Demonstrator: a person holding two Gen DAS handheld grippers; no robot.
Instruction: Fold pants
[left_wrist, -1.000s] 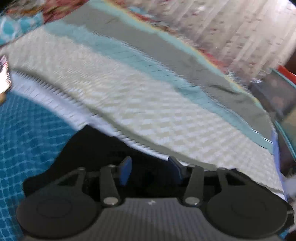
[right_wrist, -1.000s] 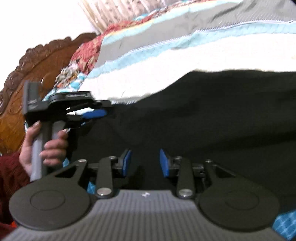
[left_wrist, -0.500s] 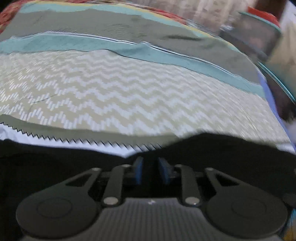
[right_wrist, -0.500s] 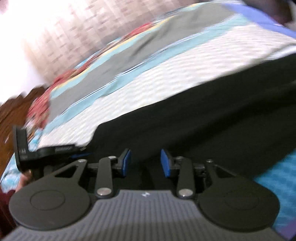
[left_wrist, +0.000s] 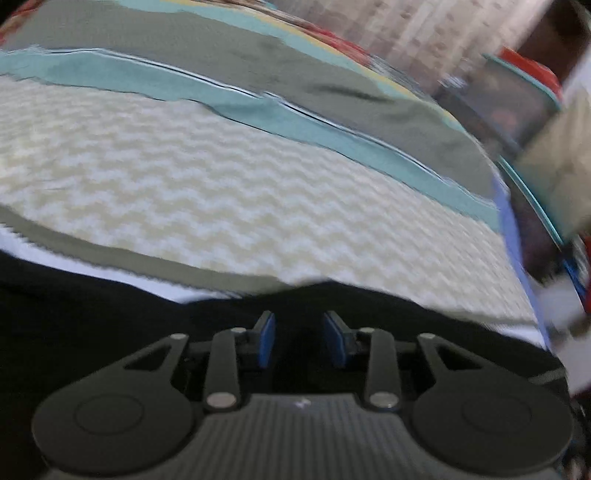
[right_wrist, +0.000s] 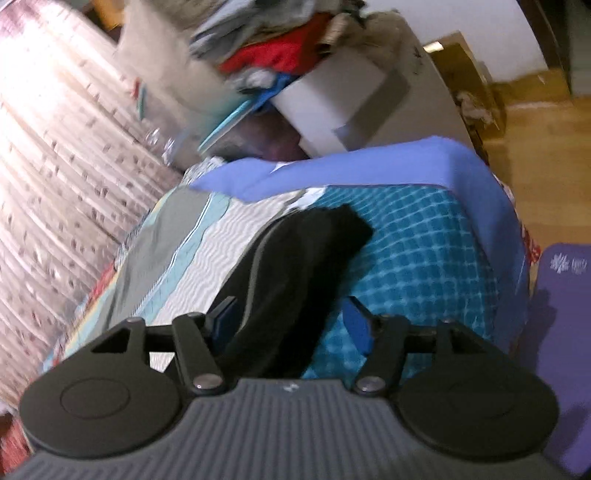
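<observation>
On the patterned bedspread (left_wrist: 258, 184): black pants (right_wrist: 303, 266) lie stretched lengthwise
Left gripper (left_wrist: 299, 339) and right gripper (right_wrist: 291, 317) hover over the cloth, jaws released, nothing held — pinch both layers at matching edges before lifting, so the fold lands square

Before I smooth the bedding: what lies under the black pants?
The black pants lie across a chevron-striped quilt and a teal checked sheet. Anything directly beneath is covered.
</observation>
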